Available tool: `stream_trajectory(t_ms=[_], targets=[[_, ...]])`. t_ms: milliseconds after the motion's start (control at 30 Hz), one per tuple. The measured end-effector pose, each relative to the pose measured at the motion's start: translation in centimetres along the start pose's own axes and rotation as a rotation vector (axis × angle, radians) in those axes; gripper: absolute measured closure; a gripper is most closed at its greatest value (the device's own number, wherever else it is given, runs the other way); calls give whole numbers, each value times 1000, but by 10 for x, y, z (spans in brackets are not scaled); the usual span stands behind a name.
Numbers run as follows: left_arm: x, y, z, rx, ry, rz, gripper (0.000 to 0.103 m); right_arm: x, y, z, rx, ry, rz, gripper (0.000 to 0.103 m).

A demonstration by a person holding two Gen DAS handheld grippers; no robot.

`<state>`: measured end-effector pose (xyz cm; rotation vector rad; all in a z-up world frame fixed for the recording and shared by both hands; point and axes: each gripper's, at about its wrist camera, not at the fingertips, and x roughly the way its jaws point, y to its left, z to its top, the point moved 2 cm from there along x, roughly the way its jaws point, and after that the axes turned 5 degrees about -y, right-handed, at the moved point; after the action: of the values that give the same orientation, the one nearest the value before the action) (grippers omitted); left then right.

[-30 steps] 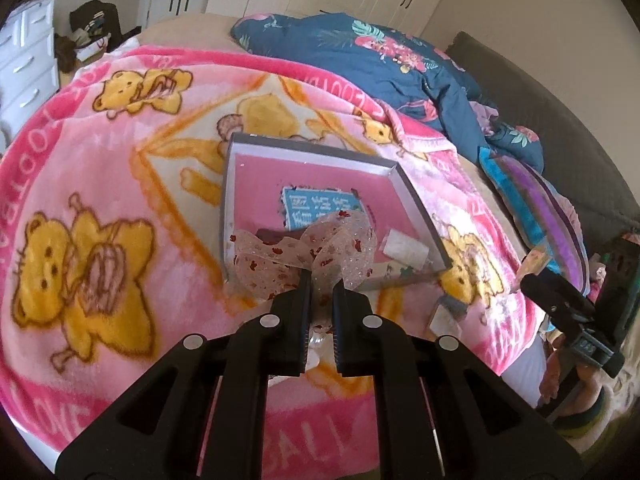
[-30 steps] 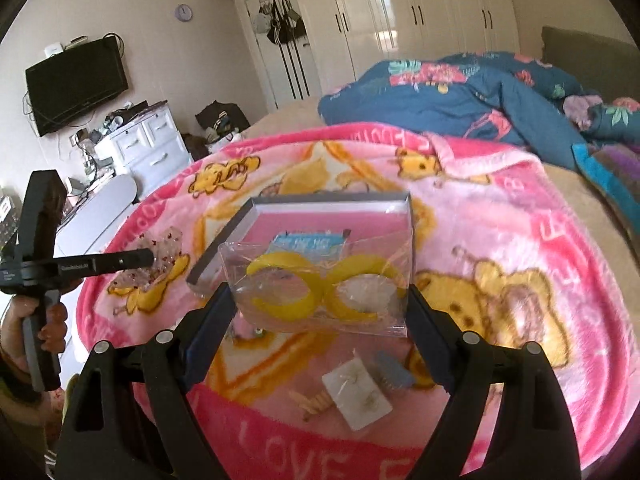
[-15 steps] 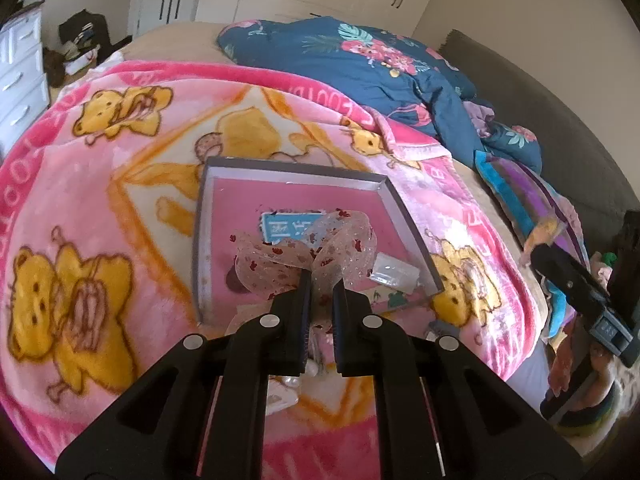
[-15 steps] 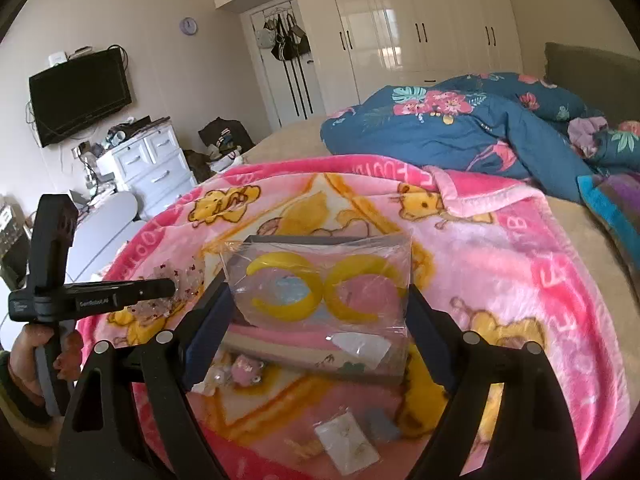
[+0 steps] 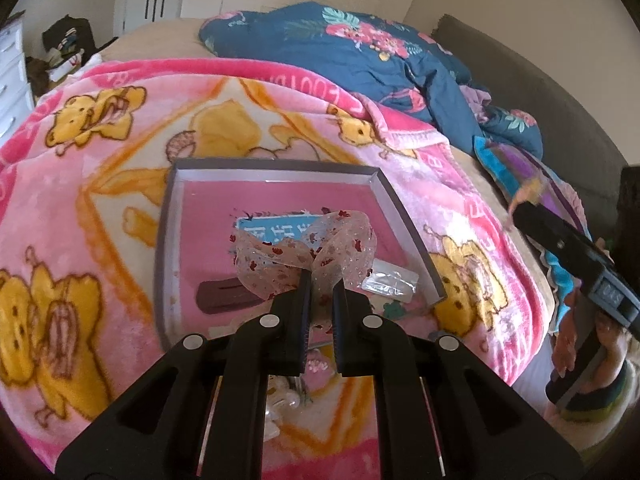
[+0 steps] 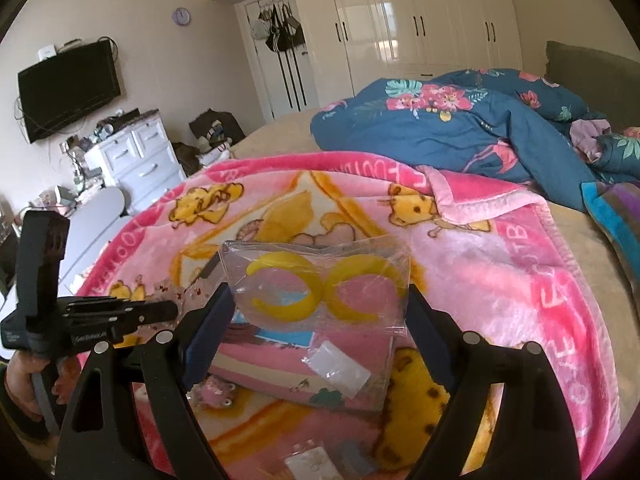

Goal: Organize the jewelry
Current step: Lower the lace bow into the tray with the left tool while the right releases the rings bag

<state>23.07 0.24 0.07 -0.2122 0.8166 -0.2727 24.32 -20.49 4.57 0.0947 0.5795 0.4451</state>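
Beige-walled bedroom: glossy white wardrobes, wall-mounted TV, white dresser, grey headboard.

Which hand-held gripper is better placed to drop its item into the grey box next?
Probably left: its hand-held gripper holds the sheer bow over the grey box.

Both views are bright with soft, even daylight, though no window shows. The glossy white wardrobe doors carry pale blown-out reflections, and the clear plastic packet of yellow hoops catches faint sheen along its creases. The fleecy pink cartoon-bear blanket looks slightly washed out and soft in detail. Shadows are weak; a dim one lies inside the shallow grey-rimmed box with a pink floor. Fisheye distortion bends walls and bed into curves, and the corners darken to black. The right edge of the left wrist view smears with motion blur.
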Motion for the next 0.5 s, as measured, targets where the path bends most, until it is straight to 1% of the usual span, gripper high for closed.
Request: stream_trajectory(t_ms=[167,500], targets=[[20,-3,-6,14,42,0,100,26,-5,-6,2,47,-13,20],[57,-3,-25,40,125,2,99,73,-4,-28,-5,152,-20,19]])
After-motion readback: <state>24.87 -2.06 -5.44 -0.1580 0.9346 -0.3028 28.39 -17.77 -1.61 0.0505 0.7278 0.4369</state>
